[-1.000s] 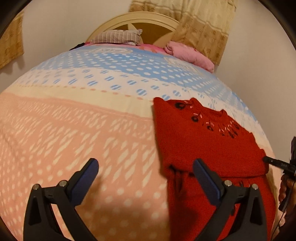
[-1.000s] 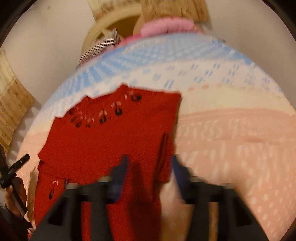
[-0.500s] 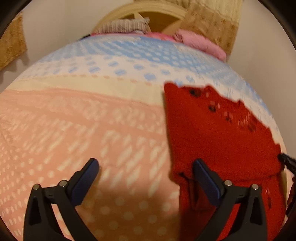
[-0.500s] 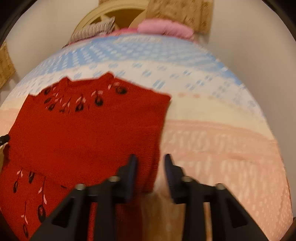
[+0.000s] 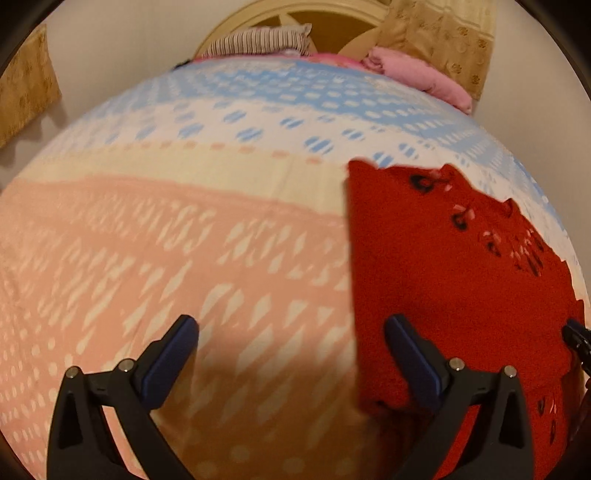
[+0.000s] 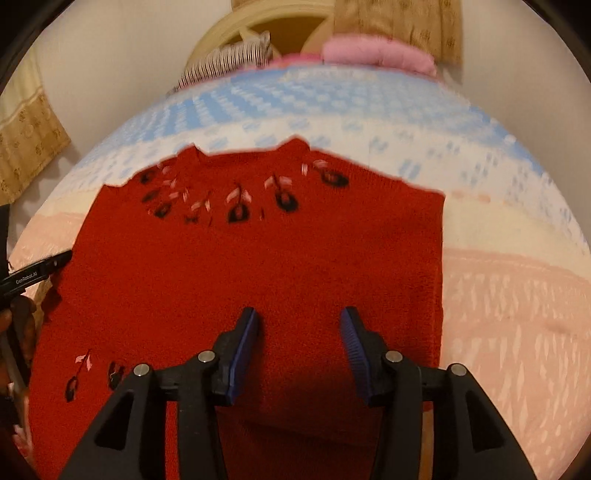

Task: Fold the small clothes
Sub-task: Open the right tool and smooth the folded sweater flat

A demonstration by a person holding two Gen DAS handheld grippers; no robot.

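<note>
Opening its jaws off the fold, our right gripper (image 6: pixel 299 332) is hovering empty over the red sweater (image 6: pixel 258 266), while our left gripper (image 5: pixel 291 339) is gaping wide at its edge.

So the bed (image 5: pixel 184 258) is covered by a patterned bedspread (image 6: pixel 517 314): peach with white flecks on the near part, a cream band in the middle, then white and blue dots toward the headboard (image 5: pixel 295 14). A red knit sweater (image 6: pixel 258 266) with dark cherry motifs near its neckline lies flat on the spread, lower part folded up, sitting across the peach, cream and white bands. Up at the head end there's a striped pillow (image 5: pixel 258 40) and a pink folded blanket (image 5: pixel 417 77) beside it.
</note>
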